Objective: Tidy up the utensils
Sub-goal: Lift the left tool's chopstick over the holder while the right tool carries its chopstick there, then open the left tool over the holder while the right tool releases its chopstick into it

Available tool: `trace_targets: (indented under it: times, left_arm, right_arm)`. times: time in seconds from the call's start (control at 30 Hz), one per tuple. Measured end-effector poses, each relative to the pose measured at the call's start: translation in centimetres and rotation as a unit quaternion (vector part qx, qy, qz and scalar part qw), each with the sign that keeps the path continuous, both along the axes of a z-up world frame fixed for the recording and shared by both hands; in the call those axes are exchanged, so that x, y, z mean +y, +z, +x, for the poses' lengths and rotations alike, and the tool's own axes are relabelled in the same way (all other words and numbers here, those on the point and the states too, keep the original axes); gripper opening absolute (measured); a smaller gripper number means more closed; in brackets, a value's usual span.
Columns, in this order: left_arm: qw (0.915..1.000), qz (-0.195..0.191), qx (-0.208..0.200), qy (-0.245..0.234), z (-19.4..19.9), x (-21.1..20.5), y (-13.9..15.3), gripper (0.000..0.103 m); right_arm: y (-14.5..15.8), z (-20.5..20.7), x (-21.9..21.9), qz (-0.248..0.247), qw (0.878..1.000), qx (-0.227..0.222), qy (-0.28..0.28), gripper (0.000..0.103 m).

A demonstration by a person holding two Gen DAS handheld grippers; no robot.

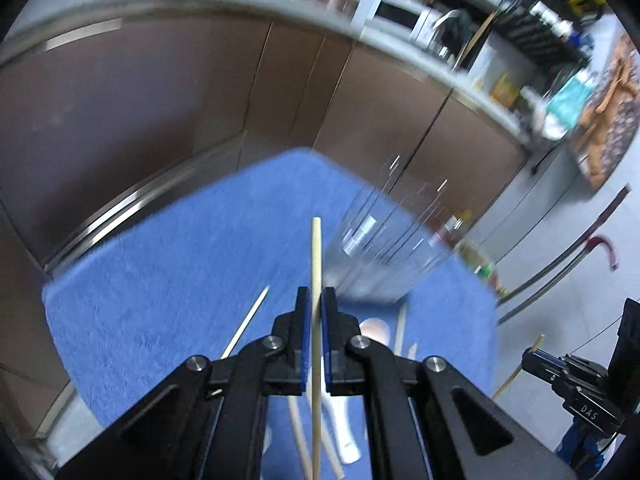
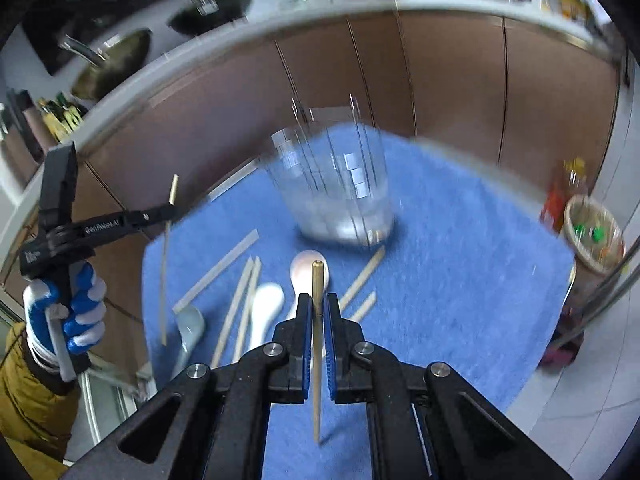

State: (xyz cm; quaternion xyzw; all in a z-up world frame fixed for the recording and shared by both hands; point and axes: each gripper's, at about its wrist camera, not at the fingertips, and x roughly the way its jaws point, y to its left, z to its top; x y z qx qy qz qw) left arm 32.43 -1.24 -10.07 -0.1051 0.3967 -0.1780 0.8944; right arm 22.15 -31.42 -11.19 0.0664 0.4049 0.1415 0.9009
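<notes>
My left gripper (image 1: 316,300) is shut on a pale chopstick (image 1: 316,256) and holds it above the blue towel (image 1: 180,264). It also shows in the right wrist view (image 2: 170,210), left of the towel. My right gripper (image 2: 317,306) is shut on a chopstick with a brass tip (image 2: 317,280), above the towel (image 2: 460,280). A clear glass holder (image 2: 336,192) stands at the towel's far side; it is blurred in the left wrist view (image 1: 384,248). Several chopsticks (image 2: 240,304), a white spoon (image 2: 266,304), a pinkish spoon (image 2: 306,270) and a grey spoon (image 2: 192,326) lie on the towel.
Brown cabinet fronts (image 2: 460,80) under a grey counter edge stand behind the towel. A stove with pans (image 2: 120,56) is at the far left. A basket (image 2: 592,232) and bottles stand on the floor to the right.
</notes>
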Motion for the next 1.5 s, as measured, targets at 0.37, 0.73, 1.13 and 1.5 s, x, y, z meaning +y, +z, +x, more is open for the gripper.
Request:
trace_targets:
  times: [0.37, 0.73, 1.13, 1.5]
  left_arm:
    - [0.9835, -0.070, -0.163, 0.038, 2.6, -2.5, 11.8, 0.004]
    - [0.9728, -0.049, -0.206, 0.094, 9.4, -8.7, 7.6, 0.004]
    - [0.9568, 0.012, -0.267, 0.115, 9.0, -12.2, 0.1, 0.006]
    - [0.9571, 0.004, -0.279, 0.077, 4.5, -9.2, 4.0, 0.007]
  right_arm:
    - [11.7, 3.5, 2.1, 0.016, 0.979, -0.203, -0.011, 0.006]
    - [9.6, 11.6, 2.2, -0.004, 0.967, -0.249, -0.051, 0.006]
    - [0.6, 13.8, -0.1, 0.011, 0.976, -0.207, -0.072, 0.008]
    - [4.0, 9.0, -1.3, 0.026, 0.968, -0.234, -0.087, 0.037]
